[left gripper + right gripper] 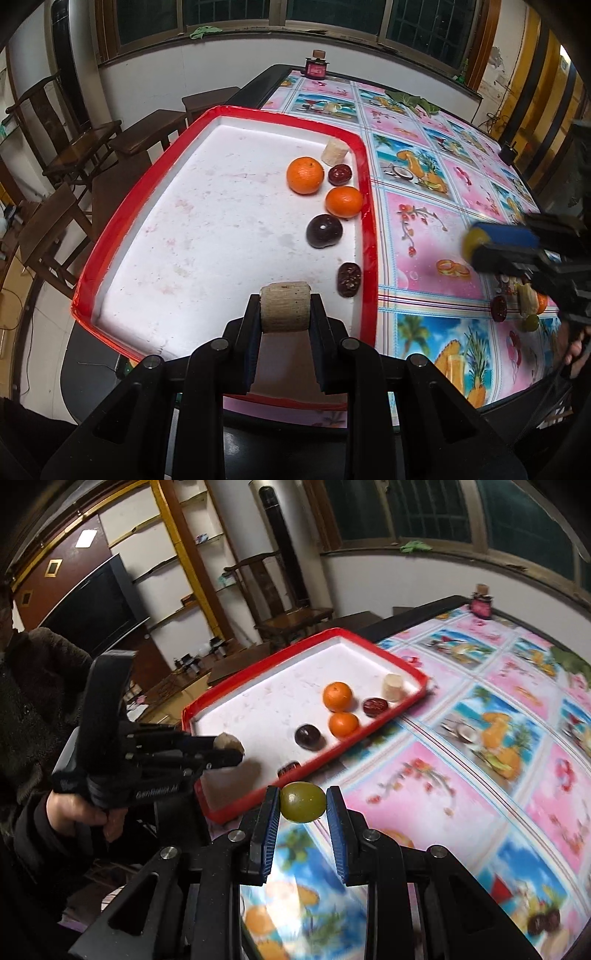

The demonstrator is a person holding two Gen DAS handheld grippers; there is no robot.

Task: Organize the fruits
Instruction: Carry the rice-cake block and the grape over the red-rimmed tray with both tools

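Note:
A red-rimmed white tray (118, 221) lies at the table's left edge; it also shows in the right wrist view (258, 672). Along its right side lie two oranges (305, 175) (344, 201), a dark round fruit (324, 230), two dark red dates (340, 174) (348, 279) and a beige cylinder piece (333, 151). My left gripper (285, 308) is shut on another beige cylinder piece (284, 305), just above the tray's near end. My right gripper (303, 802) is shut on a green round fruit (303, 801), above the tablecloth beside the tray.
Several small fruits (524, 302) lie on the patterned tablecloth (424, 221) to the right, under the right gripper's body. A small dark jar (316, 66) stands at the table's far edge. Wooden chairs (74, 140) stand left of the table.

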